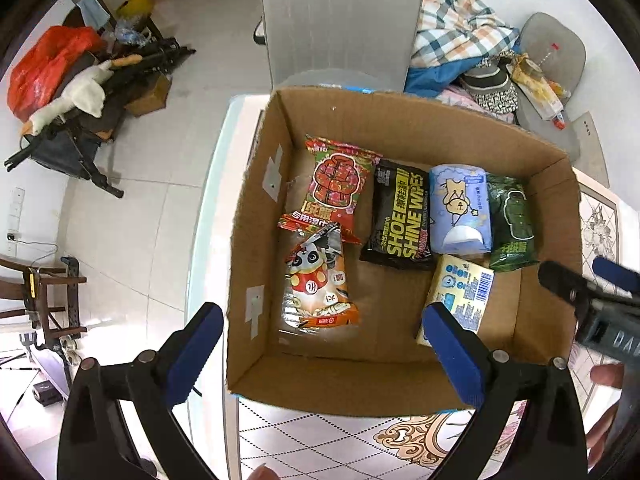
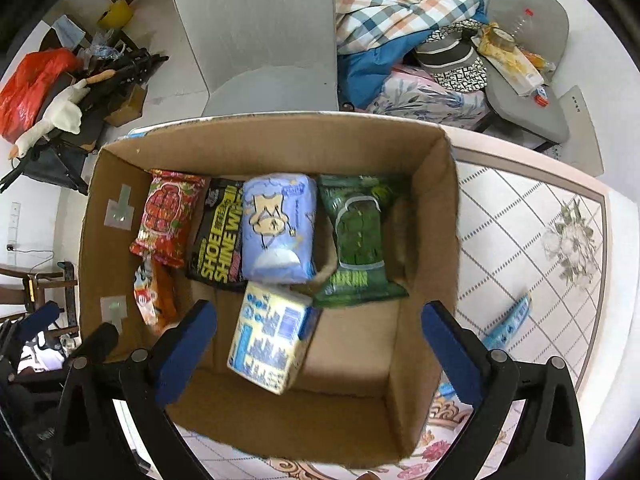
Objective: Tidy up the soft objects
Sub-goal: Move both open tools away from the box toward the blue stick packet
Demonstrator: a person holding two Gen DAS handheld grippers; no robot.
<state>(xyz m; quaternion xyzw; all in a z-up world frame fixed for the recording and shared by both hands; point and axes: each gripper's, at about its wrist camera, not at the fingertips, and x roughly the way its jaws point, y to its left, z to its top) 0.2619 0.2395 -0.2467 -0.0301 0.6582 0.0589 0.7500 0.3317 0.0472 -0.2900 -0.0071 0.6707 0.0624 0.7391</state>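
An open cardboard box (image 1: pixel 256 216) (image 2: pixel 280 144) stands on the table with soft packs lying in it. Along its far side lie a red wipes pack (image 1: pixel 340 184), a black shoe-wipes pack (image 1: pixel 400 216), a blue tissue pack (image 2: pixel 280 224) and a green pack (image 2: pixel 356 240). A panda snack bag (image 1: pixel 316 284) lies nearer, and a yellow tissue pack (image 2: pixel 272 336) rests tilted beside it. My left gripper (image 1: pixel 322 320) hangs open above the panda bag, holding nothing. My right gripper (image 2: pixel 319 312) is open above the yellow pack, apart from it.
A blue wrapper (image 2: pixel 512 320) lies on the patterned tablecloth (image 2: pixel 520 220) right of the box. A grey chair (image 1: pixel 340 20) stands behind the table, with piled plaid bedding (image 2: pixel 400 8) beside it. A plush goose (image 1: pixel 72 100) lies on floor clutter at the left.
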